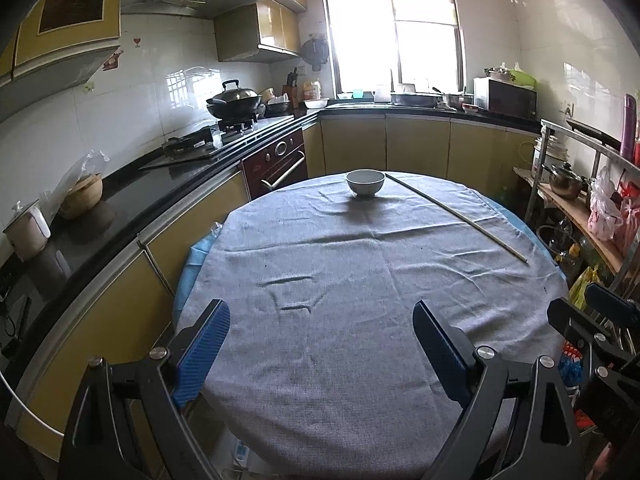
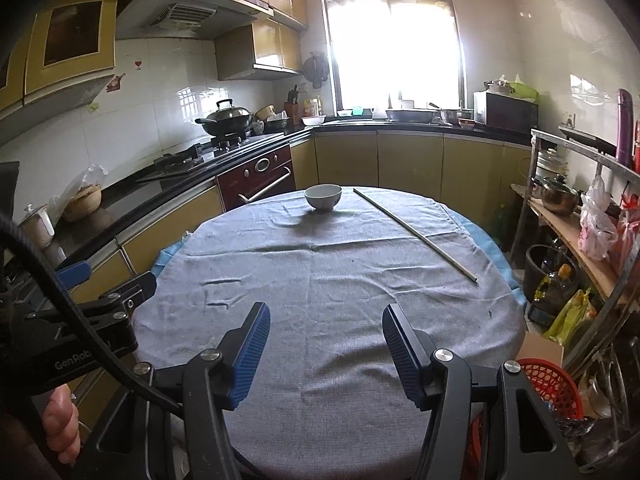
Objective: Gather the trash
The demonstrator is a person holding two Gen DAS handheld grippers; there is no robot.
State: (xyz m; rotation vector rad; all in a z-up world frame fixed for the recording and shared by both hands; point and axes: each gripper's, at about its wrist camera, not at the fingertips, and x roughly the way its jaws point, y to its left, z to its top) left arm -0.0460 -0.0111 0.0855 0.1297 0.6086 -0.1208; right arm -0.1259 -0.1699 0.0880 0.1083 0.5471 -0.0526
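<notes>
From your left wrist view, your left claw (image 1: pixel 321 322) is spread wide and holds nothing above the near edge of the cloth-covered desk (image 1: pixel 360 360). A white bowl (image 1: pixel 364 183) sits at the far edge, with a long thin stick (image 1: pixel 456 216) running toward the right edge.

From your right wrist view, your right claw (image 2: pixel 326 326) gapes wide, also holding nothing. Bowl (image 2: pixel 323 197) at far edge, stick (image 2: pixel 416 234) to its right. A red basket (image 2: pixel 550 384) sits below the desk's right edge.

Left tongs (image 1: pixel 321 320) spread over grey cloth (image 1: pixel 340 280); bowl (image 1: pixel 364 183) beside possibly wooden stick (image 1: pixel 456 216).
</notes>
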